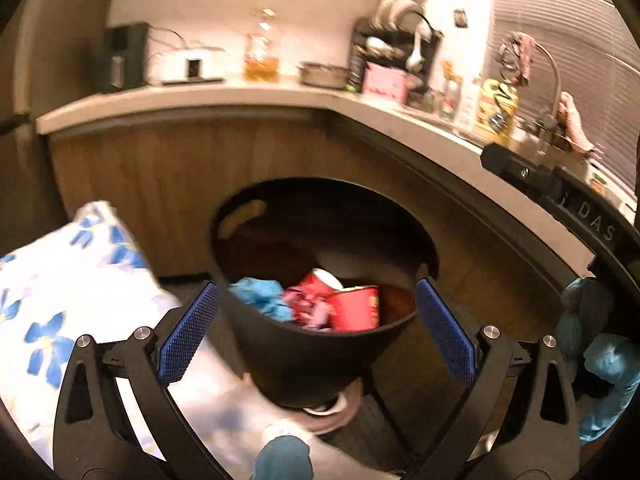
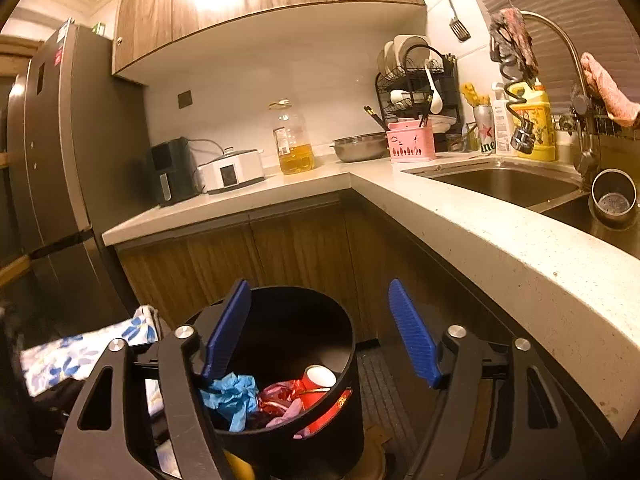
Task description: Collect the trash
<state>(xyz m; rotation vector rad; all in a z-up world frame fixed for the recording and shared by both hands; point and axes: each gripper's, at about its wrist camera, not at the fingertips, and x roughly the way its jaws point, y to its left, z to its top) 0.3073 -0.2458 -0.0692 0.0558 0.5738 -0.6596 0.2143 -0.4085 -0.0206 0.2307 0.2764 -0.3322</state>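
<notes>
A black bin (image 1: 304,360) stands on the floor in front of wooden cabinet doors. It holds a crumpled blue piece (image 1: 262,298), a pink wrapper (image 1: 308,308) and red cups (image 1: 354,308). My left gripper (image 1: 318,332) is wide open, its blue pads (image 1: 188,332) standing off both sides of the bin with nothing between them. In the right wrist view the same bin (image 2: 304,440) shows the blue piece (image 2: 232,394) and a red cup (image 2: 320,380). My right gripper (image 2: 320,332) is open above it, the left pad (image 2: 226,328) over the rim, the right pad clear of the wall.
A floral cloth (image 1: 60,300) lies left of the bin. A blue-gloved hand (image 1: 608,360) holds the other gripper at the right. The L-shaped counter (image 2: 460,216) with its sink (image 2: 500,184) runs overhead to the right. A fridge (image 2: 52,160) stands at the left.
</notes>
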